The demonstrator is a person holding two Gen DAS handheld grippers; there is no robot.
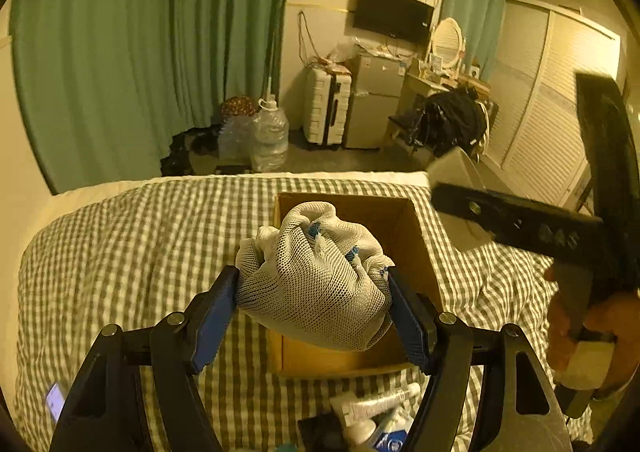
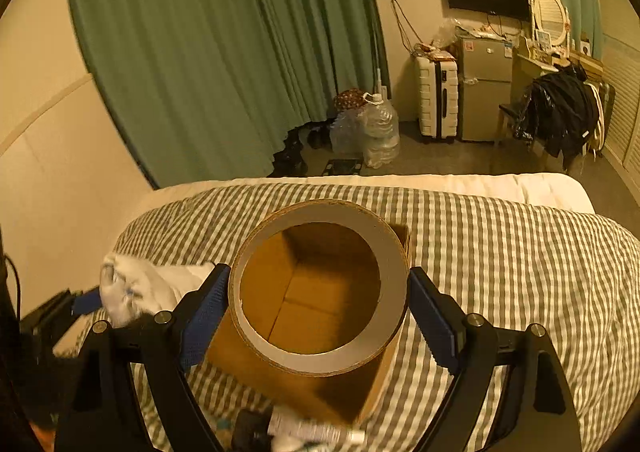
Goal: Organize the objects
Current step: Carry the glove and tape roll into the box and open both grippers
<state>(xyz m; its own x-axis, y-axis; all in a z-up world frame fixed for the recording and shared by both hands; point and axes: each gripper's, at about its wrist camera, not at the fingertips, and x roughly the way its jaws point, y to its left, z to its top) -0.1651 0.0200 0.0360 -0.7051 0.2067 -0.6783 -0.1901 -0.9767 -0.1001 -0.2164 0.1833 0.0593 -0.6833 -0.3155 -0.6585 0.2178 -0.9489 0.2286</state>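
Note:
My left gripper (image 1: 314, 288) is shut on a bunched white mesh bag (image 1: 316, 276) and holds it above an open cardboard box (image 1: 416, 240) on the checked bed cover. My right gripper (image 2: 320, 292) is shut on a brown tape roll (image 2: 320, 360) held over the same box (image 2: 304, 388); the box floor shows through the roll's hole. The mesh bag (image 2: 136, 292) also shows at the left of the right wrist view. The right gripper's body (image 1: 516, 216) appears at the right of the left wrist view.
Tubes and small bottles (image 1: 372, 412) lie on the bed (image 1: 140, 252) in front of the box. A phone (image 1: 54, 400) lies at the left. Beyond the bed are green curtains (image 2: 224, 52), water jugs (image 2: 376, 128), a suitcase (image 2: 436, 96), and a fridge (image 2: 484, 88).

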